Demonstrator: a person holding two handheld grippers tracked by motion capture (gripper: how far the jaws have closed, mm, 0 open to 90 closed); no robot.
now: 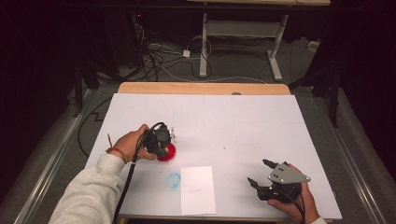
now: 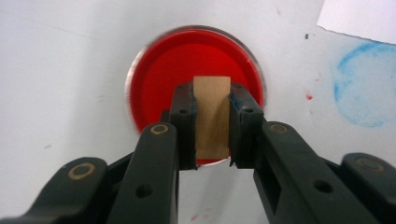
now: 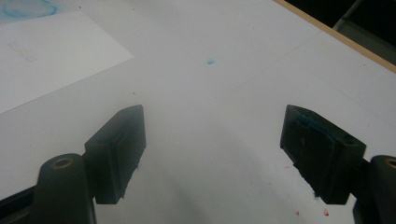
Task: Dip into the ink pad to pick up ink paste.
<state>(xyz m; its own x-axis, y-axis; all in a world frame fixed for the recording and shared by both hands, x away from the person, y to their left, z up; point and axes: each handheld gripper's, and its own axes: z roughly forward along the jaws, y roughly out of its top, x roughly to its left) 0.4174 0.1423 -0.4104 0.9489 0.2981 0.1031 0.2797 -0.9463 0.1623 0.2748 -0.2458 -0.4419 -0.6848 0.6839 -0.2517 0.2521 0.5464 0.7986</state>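
Over the red dish (image 2: 194, 79) your left gripper (image 2: 212, 119) clamps a small wooden block (image 2: 212, 116), held above the dish's near half. Just right of the dish lies a blue ring stain (image 2: 366, 84); well beyond it your right gripper (image 1: 261, 172) rests, jaws wide apart, empty.

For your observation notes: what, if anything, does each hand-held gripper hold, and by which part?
Left hand-held gripper clamps a flat pale wooden stick by its two long edges, above the round red dish. Right hand-held gripper holds nothing.
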